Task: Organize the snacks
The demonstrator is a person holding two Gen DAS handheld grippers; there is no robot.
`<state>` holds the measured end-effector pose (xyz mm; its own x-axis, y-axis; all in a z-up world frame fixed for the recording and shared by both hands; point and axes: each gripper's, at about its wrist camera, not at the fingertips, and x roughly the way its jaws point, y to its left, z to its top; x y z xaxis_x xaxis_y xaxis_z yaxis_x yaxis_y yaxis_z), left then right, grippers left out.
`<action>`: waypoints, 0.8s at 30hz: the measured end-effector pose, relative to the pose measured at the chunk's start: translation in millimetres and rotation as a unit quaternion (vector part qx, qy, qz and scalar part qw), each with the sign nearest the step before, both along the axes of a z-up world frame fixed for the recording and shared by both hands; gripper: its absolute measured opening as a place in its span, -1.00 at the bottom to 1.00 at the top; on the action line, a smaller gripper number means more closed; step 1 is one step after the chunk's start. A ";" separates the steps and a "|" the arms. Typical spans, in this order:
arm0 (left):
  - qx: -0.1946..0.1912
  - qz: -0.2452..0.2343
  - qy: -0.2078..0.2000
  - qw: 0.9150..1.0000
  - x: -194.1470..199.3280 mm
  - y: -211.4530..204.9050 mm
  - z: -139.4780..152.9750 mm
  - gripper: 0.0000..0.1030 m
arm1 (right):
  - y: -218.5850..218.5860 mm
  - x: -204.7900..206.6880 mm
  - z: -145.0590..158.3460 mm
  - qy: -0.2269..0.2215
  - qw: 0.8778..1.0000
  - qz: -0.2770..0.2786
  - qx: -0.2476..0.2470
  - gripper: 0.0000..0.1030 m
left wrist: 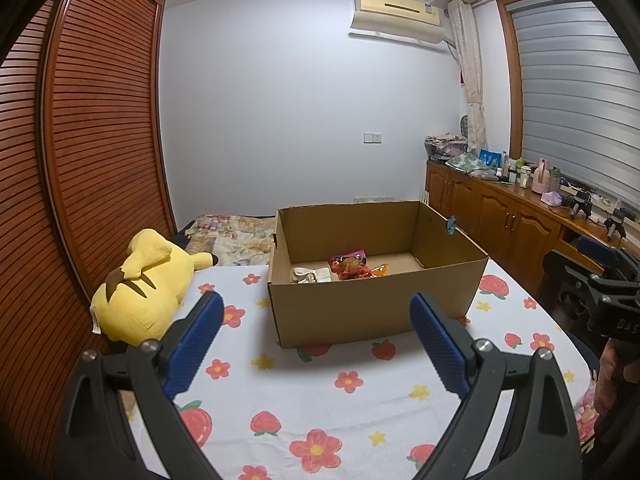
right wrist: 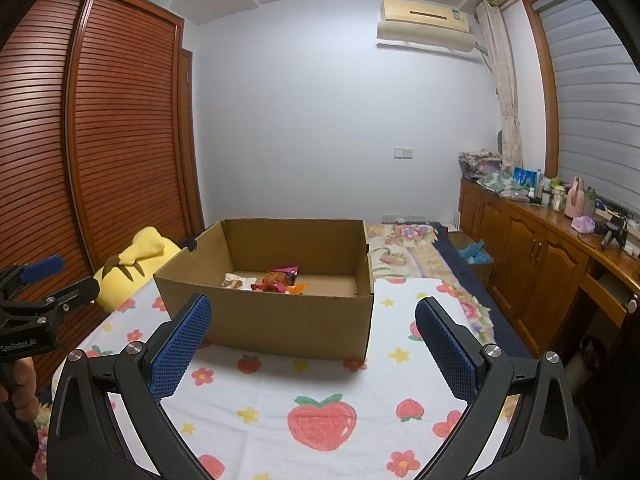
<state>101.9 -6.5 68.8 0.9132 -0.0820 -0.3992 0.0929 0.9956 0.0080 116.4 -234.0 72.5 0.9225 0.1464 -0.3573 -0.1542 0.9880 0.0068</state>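
Note:
An open cardboard box (left wrist: 372,308) (right wrist: 280,320) stands on the flower-and-strawberry blanket (left wrist: 320,392) (right wrist: 304,392). Inside it lie a red and pink snack packet (left wrist: 349,266) (right wrist: 280,278), a white packet (left wrist: 310,275) (right wrist: 239,281) and an orange wrapper (left wrist: 380,270). My left gripper (left wrist: 316,316) hovers open in front of the box, nothing between its blue fingers. My right gripper (right wrist: 312,320) is also open and empty, just short of the box's near wall. Each gripper shows at the edge of the other's view, held by a hand.
A yellow plush toy (left wrist: 144,284) (right wrist: 136,256) lies left of the box against the slatted wooden wardrobe (left wrist: 80,140). A floral quilt (right wrist: 408,248) lies behind the box. Wooden cabinets (right wrist: 532,264) with clutter on top run along the right wall.

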 end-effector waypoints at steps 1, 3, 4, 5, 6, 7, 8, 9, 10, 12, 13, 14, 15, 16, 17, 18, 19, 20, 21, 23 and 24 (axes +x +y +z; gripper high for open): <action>0.000 -0.001 0.000 1.000 -0.9 0.4 0.2 0.84 | 0.3 -0.3 -0.6 0.000 1.000 -0.001 0.000 1.00; 0.001 -0.001 -0.001 1.000 -1.6 0.1 0.6 0.84 | 0.4 -0.3 -0.5 0.000 1.000 -0.001 -0.001 1.00; 0.001 0.000 -0.001 1.000 -1.7 0.1 0.8 0.85 | 0.3 -0.4 -0.7 0.000 1.000 -0.001 0.000 1.00; 0.000 0.000 -0.001 1.000 -2.4 0.3 1.3 0.85 | 0.3 -0.4 -0.7 0.000 1.000 -0.001 0.000 1.00; 0.000 0.000 -0.001 1.000 -2.4 0.2 1.2 0.85 | 0.3 -0.5 -0.8 0.000 1.000 -0.001 0.000 1.00; 0.000 0.000 -0.002 1.000 -2.5 0.3 1.2 0.85 | 0.3 -0.4 -0.8 0.000 1.000 -0.001 0.000 1.00; 0.000 -0.001 -0.002 1.000 -2.4 0.4 1.1 0.85 | 0.3 -0.5 -0.8 0.000 1.000 -0.001 -0.001 1.00; 0.000 -0.001 -0.001 1.000 -2.3 0.4 1.1 0.85 | 0.5 -0.5 -0.7 0.000 1.000 -0.001 -0.001 1.00; 0.000 -0.001 -0.002 1.000 -2.4 0.5 1.1 0.85 | 0.5 -0.8 -1.0 0.000 1.000 -0.001 0.000 1.00; 0.001 -0.001 -0.001 1.000 -2.3 0.5 1.0 0.85 | 0.6 -0.8 -1.1 0.000 1.000 -0.001 -0.001 1.00; 0.001 0.000 -0.001 1.000 -2.3 0.6 0.9 0.85 | 0.7 -0.9 -1.2 0.000 1.000 -0.002 -0.001 1.00; 0.001 0.000 -0.001 1.000 -2.4 0.5 1.0 0.86 | 0.7 -0.9 -1.2 0.000 1.000 -0.002 0.000 1.00; 0.001 0.000 -0.002 1.000 -2.5 0.4 1.3 0.86 | 0.6 -1.0 -1.2 0.000 1.000 -0.002 0.000 1.00; 0.001 0.000 -0.002 1.000 -3.0 0.8 2.3 0.86 | 0.8 -0.8 -1.1 0.001 1.000 -0.002 0.001 1.00; 0.001 -0.001 -0.002 1.000 -3.1 0.7 2.3 0.86 | 1.3 -0.6 -2.0 0.002 1.000 -0.002 0.001 1.00; 0.001 -0.001 -0.001 1.000 -3.0 0.5 2.4 0.86 | 1.6 -0.7 -2.1 0.002 1.000 -0.002 0.000 1.00; 0.001 -0.001 -0.001 1.000 -3.0 0.4 2.4 0.86 | 1.5 -0.8 -2.2 0.002 1.000 -0.002 0.001 1.00; 0.000 -0.001 -0.002 1.000 -3.2 0.7 2.3 0.86 | 1.5 -0.8 -2.2 0.002 1.000 -0.002 0.001 1.00; 0.000 -0.002 -0.001 1.000 -3.5 0.5 2.6 0.86 | 1.5 -0.9 -2.2 0.001 1.000 -0.003 0.001 1.00; 0.001 -0.002 -0.002 1.000 -4.1 -0.3 3.5 0.87 | 1.5 -0.7 -2.2 0.002 1.000 -0.002 0.001 1.00; 0.001 -0.002 -0.001 1.000 -4.0 -0.2 3.4 0.87 | 1.6 -0.8 -2.2 0.002 1.000 -0.002 0.002 1.00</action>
